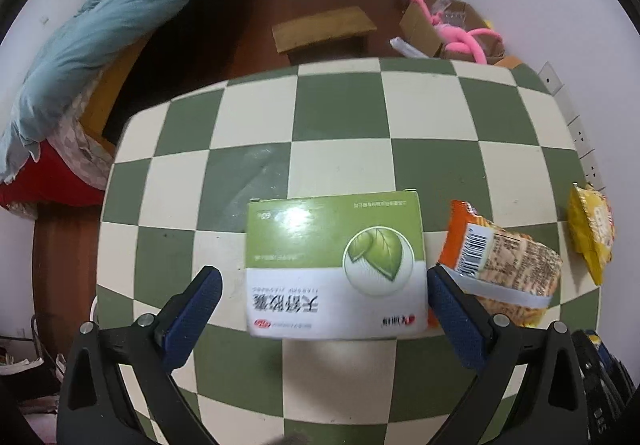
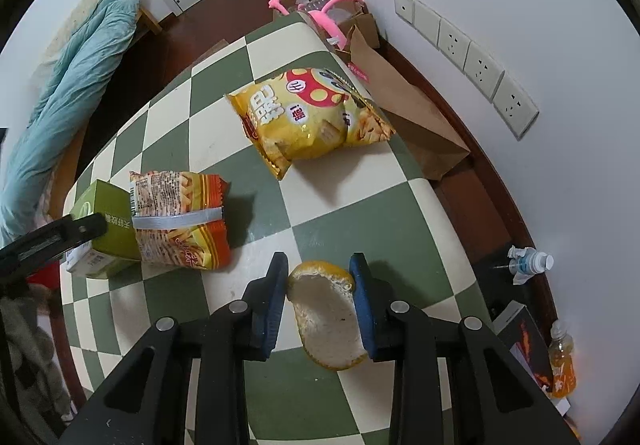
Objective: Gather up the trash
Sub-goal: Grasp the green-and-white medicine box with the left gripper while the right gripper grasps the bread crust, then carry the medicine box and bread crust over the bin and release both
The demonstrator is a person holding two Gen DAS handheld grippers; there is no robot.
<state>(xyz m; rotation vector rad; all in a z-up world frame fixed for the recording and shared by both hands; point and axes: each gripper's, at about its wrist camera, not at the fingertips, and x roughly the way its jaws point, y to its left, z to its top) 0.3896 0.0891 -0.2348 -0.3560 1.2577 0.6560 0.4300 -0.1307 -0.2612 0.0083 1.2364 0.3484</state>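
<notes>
Right wrist view: two snack bags (image 2: 308,117), one box (image 2: 106,229), one peel (image 2: 326,317).

Even indoor light, soft shadows, strong fisheye warp, dark corners, slight blur.

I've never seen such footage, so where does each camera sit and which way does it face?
Left wrist: sits on the left hand-held gripper, faces the green box between open fingers.
Right wrist: sits on the right hand-held gripper, faces a citrus peel in its grip.
Shared: box, orange snack bag, yellow snack bag, checkered table.
</notes>
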